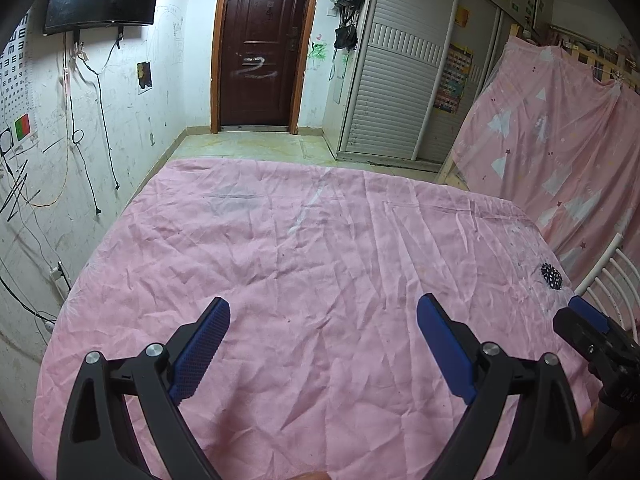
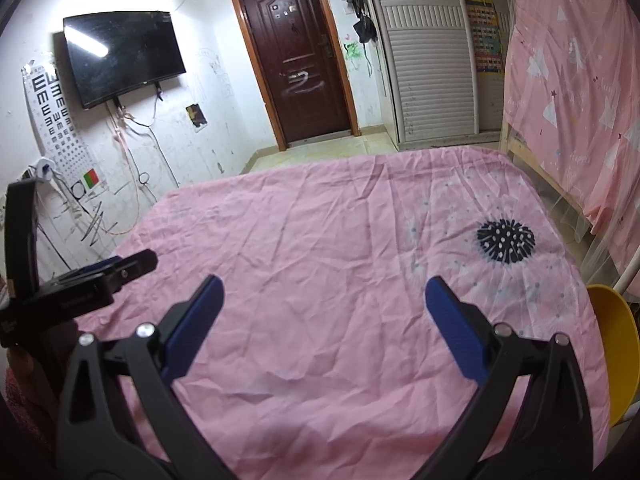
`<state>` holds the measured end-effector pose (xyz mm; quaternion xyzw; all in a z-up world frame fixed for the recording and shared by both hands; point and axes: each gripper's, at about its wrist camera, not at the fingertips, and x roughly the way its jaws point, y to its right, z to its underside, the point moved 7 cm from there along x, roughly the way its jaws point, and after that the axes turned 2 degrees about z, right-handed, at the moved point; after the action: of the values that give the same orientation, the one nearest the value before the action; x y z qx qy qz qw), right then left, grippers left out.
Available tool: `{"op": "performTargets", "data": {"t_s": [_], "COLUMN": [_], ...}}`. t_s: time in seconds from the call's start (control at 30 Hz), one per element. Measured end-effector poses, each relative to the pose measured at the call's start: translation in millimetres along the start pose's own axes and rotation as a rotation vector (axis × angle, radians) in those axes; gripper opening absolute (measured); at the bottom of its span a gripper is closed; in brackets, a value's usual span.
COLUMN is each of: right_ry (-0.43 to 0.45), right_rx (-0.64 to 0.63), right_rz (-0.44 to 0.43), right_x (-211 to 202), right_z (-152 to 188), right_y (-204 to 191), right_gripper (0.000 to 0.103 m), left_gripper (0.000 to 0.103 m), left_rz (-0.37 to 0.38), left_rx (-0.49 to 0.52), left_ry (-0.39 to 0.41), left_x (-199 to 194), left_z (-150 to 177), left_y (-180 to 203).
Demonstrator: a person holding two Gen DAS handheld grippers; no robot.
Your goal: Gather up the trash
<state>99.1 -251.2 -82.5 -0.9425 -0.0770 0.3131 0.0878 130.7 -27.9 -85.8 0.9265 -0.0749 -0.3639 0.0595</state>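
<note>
Left gripper (image 1: pixel 323 344) spread wide, nothing between the blue pads (image 1: pixel 200 354), hovering low over pink sheet (image 1: pixel 304 248). Right gripper (image 2: pixel 324 322) likewise wide apart and empty, over same sheet. Each gripper visible at edge of the other's view: right one at far right of left wrist view, left one at far left of right wrist view, side by side, near but apart.

No trash seen in either view. Sheet bare apart from wrinkles, a faint grey smudge (image 1: pixel 232 202) and a printed black flower motif (image 2: pixel 506 240). Motif flat, part of the fabric, not litter. Surface under sheet hidden; could be bed or worktop, cannot tell. No bin or bag seen either. Yellow curved object (image 2: pixel 618 344) at right edge beside the sheet, maybe a chair or tub, unclear.

Judged stage: start or search, nothing grasped yet, task's thing out of frame or absent.

Risks judged from here:
- Mistaking flower print or smudge for trash, then pinching fabric and dragging sheet.
- Descending on loose wrinkled cloth, pads snagging a fold.
- Grippers close together; turning toward one target could knock them.
- Trash possibly on floor (image 1: pixel 248 146) near door (image 1: pixel 262 40) or behind camera; blind reach past sheet edge could hit wooden frame (image 2: pixel 532 160) or pink curtain (image 2: pixel 576 80).
- Loose cables (image 1: pixel 86 148) on left wall, catch hazard if swung wide.
</note>
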Motion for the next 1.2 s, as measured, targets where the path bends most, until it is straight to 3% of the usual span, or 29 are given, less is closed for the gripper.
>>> {"op": "performTargets", "data": {"t_s": [1.2], "right_ry": [-0.006], "right_rx": [0.000], "right_rz": [0.004], "right_x": [3.2], "right_z": [1.6], "right_y": [0.8], "right_gripper": [0.097], "left_gripper": [0.087], "left_rz": [0.004], "left_rx": [0.006], "left_ry": [0.009], "left_x": [-2.3], "left_z": [-0.6], "left_y": [2.2]}}
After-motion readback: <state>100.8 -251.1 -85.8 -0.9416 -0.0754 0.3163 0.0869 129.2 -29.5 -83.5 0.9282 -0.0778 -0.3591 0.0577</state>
